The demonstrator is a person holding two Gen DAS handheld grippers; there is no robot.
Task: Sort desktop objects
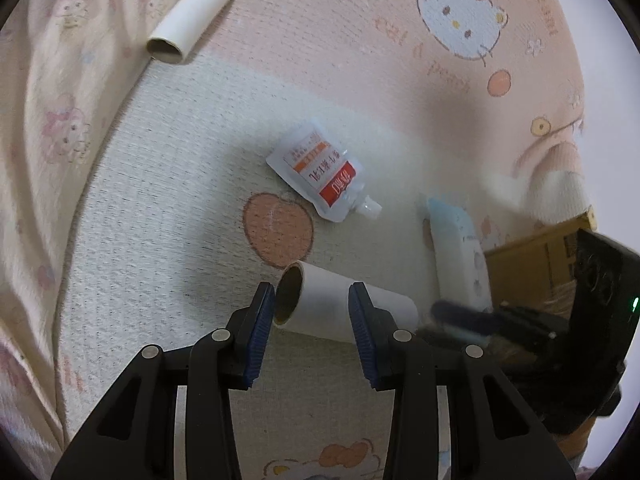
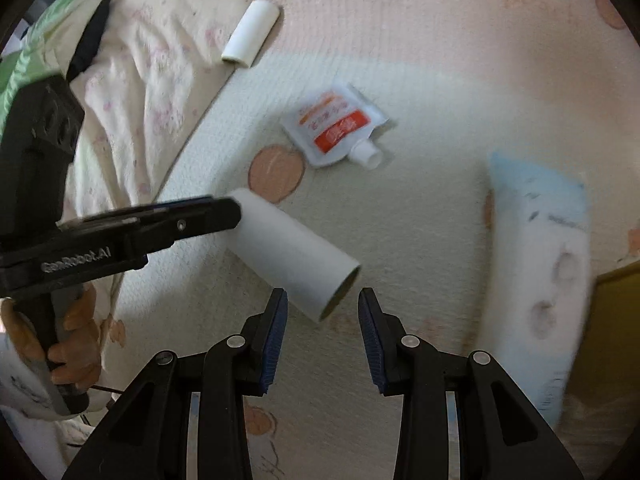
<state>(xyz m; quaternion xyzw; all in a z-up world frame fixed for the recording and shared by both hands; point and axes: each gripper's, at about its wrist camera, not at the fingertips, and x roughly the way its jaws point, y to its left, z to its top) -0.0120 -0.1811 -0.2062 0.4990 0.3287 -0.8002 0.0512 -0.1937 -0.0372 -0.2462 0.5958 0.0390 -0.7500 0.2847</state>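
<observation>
A white cardboard tube (image 1: 324, 304) lies slanted low over the cream blanket. My left gripper (image 1: 312, 300) has its blue pads pressed on either side of the tube's open end. In the right wrist view the same tube (image 2: 288, 248) points toward me, with the left gripper (image 2: 234, 208) clamped on its far end. My right gripper (image 2: 322, 300) stands open, its fingertips just short of the tube's near mouth and not touching it. A second white tube (image 1: 190, 18) (image 2: 250, 36) lies at the back left. Mid-blanket lies a white and red spout pouch (image 1: 320, 172) (image 2: 336, 128).
A blue and white soft pack (image 1: 460, 248) (image 2: 540, 260) lies to the right. Behind it is a brown cardboard box (image 1: 532, 256) (image 2: 616, 320). A rumpled cream quilt (image 1: 60, 120) (image 2: 152, 60) covers the left side. A person's hand (image 2: 76, 340) grips the left handle.
</observation>
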